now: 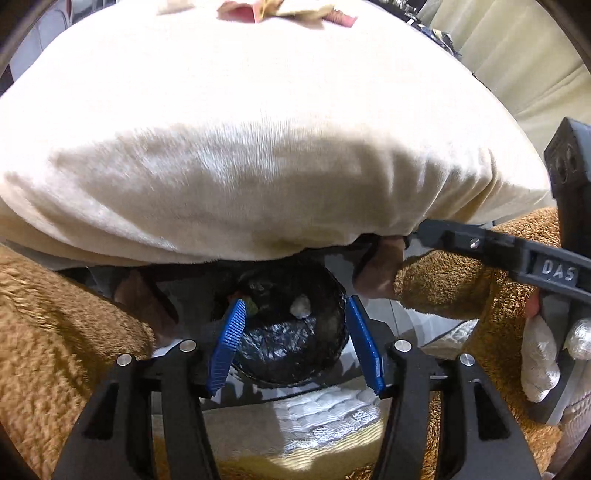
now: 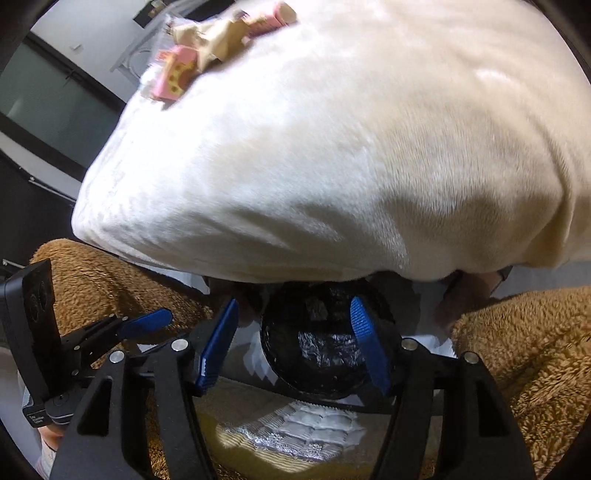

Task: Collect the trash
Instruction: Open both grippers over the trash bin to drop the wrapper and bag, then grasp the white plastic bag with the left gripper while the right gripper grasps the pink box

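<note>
A round black bin (image 1: 295, 332) lined with a black bag sits on the floor under the edge of a cream plush cushion (image 1: 258, 147); a pale crumpled scrap (image 1: 301, 306) lies inside. My left gripper (image 1: 295, 325) is open and empty just above the bin. My right gripper (image 2: 295, 332) is open and empty over the same bin (image 2: 325, 354). Crumpled brown paper (image 2: 210, 40) and a pink snack box (image 2: 173, 74) lie on the far top of the cushion (image 2: 332, 147). The same trash shows in the left wrist view (image 1: 280, 11).
Brown fleece sleeves (image 1: 55, 332) flank the bin. The right gripper's body (image 1: 517, 258) crosses the right of the left wrist view. The left gripper (image 2: 110, 332) shows at the left of the right wrist view. A quilted mat (image 1: 314, 410) lies below the bin.
</note>
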Action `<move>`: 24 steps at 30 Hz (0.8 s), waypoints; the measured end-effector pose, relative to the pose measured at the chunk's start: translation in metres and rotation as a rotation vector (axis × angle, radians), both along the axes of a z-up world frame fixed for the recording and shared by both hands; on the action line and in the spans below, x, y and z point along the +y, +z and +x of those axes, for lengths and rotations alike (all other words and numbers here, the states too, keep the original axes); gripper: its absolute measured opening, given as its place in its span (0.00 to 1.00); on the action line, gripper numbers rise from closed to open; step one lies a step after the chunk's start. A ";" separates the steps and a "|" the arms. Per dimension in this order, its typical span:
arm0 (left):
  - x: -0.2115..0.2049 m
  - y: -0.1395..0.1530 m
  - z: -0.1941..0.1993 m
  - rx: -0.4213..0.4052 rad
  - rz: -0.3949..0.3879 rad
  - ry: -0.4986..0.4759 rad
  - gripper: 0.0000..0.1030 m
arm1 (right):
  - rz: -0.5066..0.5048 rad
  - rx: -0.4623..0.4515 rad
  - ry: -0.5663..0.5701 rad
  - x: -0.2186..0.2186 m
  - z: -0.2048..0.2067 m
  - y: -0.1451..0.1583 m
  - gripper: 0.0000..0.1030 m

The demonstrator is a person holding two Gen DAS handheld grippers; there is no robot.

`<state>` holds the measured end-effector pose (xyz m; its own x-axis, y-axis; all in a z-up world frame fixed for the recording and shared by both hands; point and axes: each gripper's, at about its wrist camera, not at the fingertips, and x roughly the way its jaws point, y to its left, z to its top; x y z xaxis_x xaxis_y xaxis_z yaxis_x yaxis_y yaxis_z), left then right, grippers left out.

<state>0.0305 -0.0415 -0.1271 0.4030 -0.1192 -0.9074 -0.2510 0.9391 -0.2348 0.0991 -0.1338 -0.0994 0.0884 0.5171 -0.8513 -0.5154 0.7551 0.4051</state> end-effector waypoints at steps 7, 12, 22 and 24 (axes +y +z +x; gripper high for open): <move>0.003 0.039 -0.005 -0.100 0.101 0.042 0.54 | 0.110 -0.299 0.009 -0.005 -0.009 0.056 0.61; 0.021 0.073 0.001 -0.169 0.113 0.053 0.54 | 0.137 -0.428 0.032 0.000 0.006 0.090 0.61; 0.061 0.110 0.030 -0.209 0.162 0.063 0.54 | 0.127 -0.497 0.059 0.014 0.052 0.112 0.61; 0.067 0.108 0.036 -0.198 0.180 0.067 0.54 | 0.118 -0.508 0.073 0.019 0.061 0.111 0.61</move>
<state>0.0670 0.0255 -0.0196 0.5761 0.0697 -0.8144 -0.2796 0.9531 -0.1161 0.1599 -0.1143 0.0116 0.4351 0.6269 -0.6463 -0.7186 0.6743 0.1703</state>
